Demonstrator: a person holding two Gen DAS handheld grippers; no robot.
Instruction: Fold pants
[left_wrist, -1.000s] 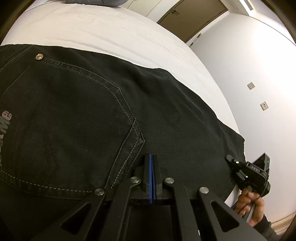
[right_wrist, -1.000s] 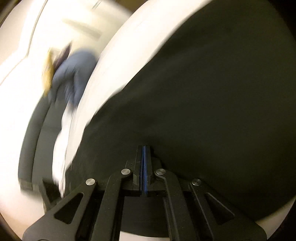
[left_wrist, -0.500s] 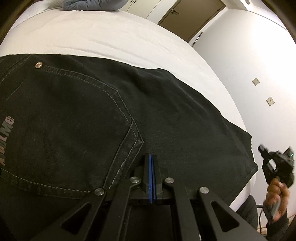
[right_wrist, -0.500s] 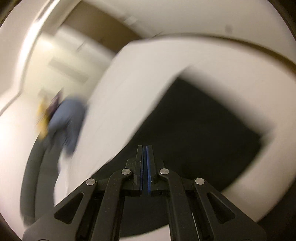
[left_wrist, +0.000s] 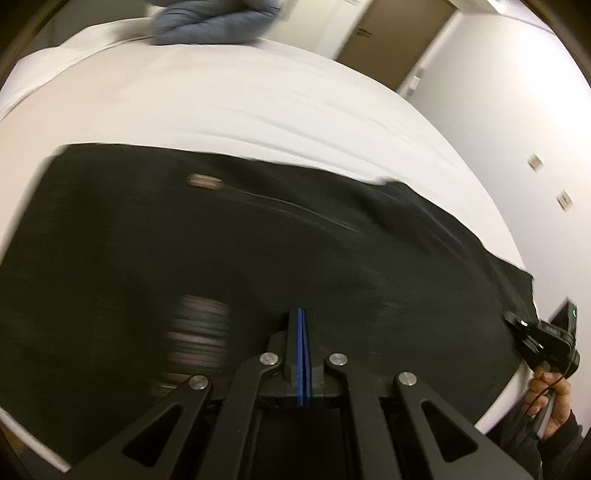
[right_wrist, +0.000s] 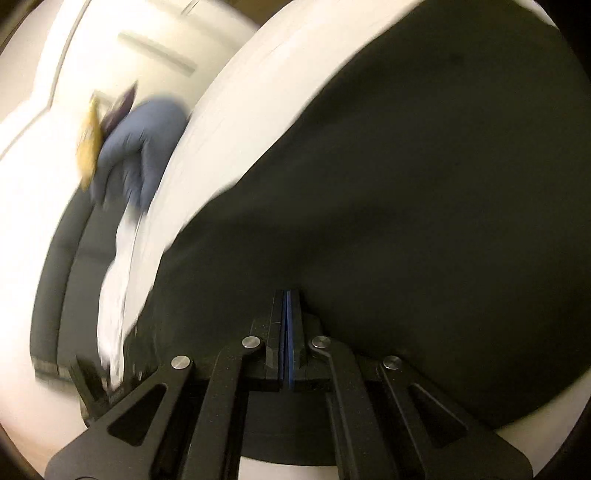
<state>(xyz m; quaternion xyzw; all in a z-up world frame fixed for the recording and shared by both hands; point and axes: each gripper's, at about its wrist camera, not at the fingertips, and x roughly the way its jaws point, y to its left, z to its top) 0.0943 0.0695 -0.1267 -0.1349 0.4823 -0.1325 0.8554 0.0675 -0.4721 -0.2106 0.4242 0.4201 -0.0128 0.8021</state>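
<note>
Black pants (left_wrist: 258, 266) lie spread flat on a white bed (left_wrist: 240, 99), blurred by motion. My left gripper (left_wrist: 302, 314) is shut, its blue pads pressed together above the pants near their front edge, with no cloth visibly between them. My right gripper (right_wrist: 289, 295) is shut too, low over the pants (right_wrist: 424, 206) at the leg end. It also shows at the right edge of the left wrist view (left_wrist: 543, 339), held by a hand at the hem corner.
A blue-grey bundle of cloth (left_wrist: 214, 18) lies at the far side of the bed, also in the right wrist view (right_wrist: 144, 147). A brown door (left_wrist: 399, 33) and a white wall (left_wrist: 517, 110) stand beyond. A dark sofa (right_wrist: 62, 266) stands left.
My left gripper has pulled back and up from the pants, so more of them shows. The right gripper swung away from the hem and has come back down to it.
</note>
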